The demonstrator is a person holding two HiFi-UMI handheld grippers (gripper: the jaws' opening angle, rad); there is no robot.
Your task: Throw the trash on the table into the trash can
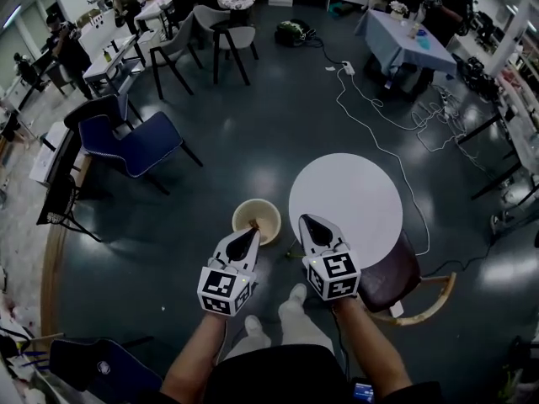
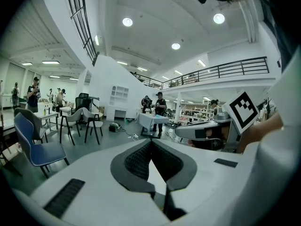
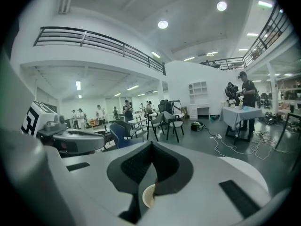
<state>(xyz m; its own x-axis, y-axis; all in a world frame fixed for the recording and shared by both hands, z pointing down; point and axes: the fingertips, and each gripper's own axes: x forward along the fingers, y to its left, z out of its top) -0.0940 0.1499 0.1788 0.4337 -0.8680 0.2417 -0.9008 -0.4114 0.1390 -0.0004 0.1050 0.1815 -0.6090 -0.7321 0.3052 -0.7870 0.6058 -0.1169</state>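
**Left gripper** [image 2: 150,141]: jaws closed tip to tip, nothing between them.

**Right gripper** [image 3: 151,143]: jaws closed and empty. The cream round plastic trash can [image 1: 257,201] shows through the gap below the tips.

**Trash can:** on the dark floor, just left of the white round table [image 1: 349,200]. In the head view the left gripper's tip overlaps its near rim.

**Table top:** bare, no trash seen on it.

**Hazards, as judged:**
- The left tip or the white shoes [image 1: 296,295] could nudge the light can over and spill it.
- A scrap hidden behind the grippers could go unnoticed.
- The white cable [image 1: 379,133] on the floor beyond the table could catch a foot.
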